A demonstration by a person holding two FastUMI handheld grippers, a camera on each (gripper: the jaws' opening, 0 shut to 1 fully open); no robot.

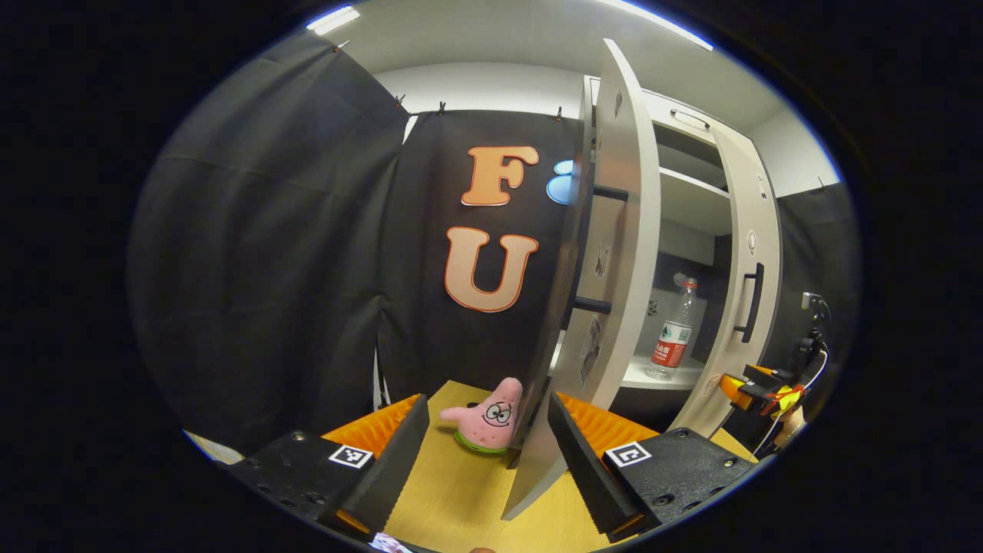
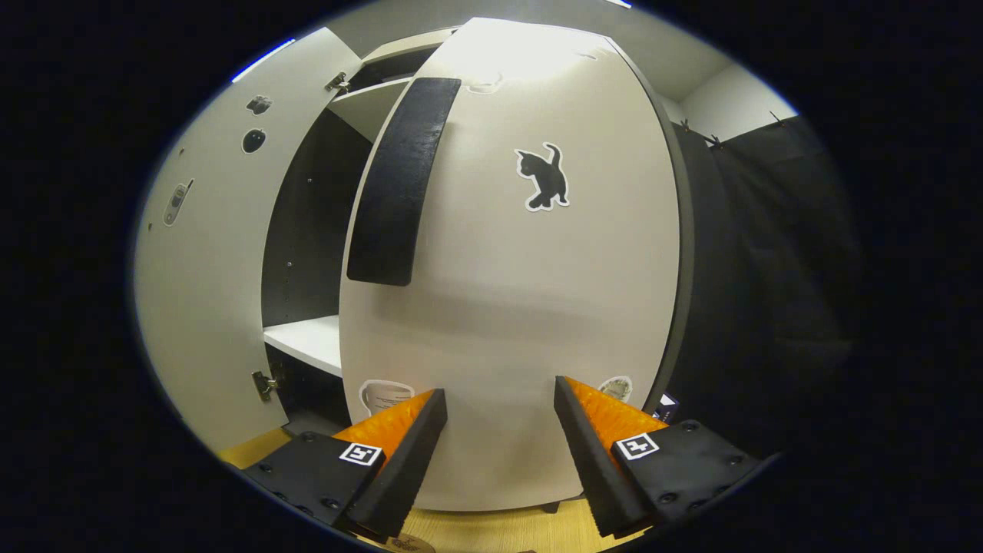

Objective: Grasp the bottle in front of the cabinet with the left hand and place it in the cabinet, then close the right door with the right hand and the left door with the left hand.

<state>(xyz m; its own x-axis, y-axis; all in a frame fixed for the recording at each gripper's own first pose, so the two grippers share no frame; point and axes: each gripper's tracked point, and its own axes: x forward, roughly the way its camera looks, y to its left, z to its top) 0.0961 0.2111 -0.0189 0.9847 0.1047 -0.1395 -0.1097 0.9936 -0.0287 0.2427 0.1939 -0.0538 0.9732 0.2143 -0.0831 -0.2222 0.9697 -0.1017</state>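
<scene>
- One cabinet (image 1: pixel 691 192), with two doors: the left door (image 1: pixel 614 253) and the right door (image 2: pixel 530 292).
- Two black door handles: one handle (image 1: pixel 751 303) on the right door, one on the left door (image 1: pixel 593 306).
- One bottle (image 1: pixel 674 332), standing on a cabinet shelf.
- Two shelves showing inside: a lower shelf (image 1: pixel 653 376) and an upper shelf (image 1: pixel 691 188).
- One pink star plush toy (image 1: pixel 491 418) on the wooden table (image 1: pixel 461 491).
- One black cat sticker (image 2: pixel 544 178) on the right door.
- Two grippers: the left gripper (image 1: pixel 488 453) and the right gripper (image 2: pixel 495 445).
</scene>
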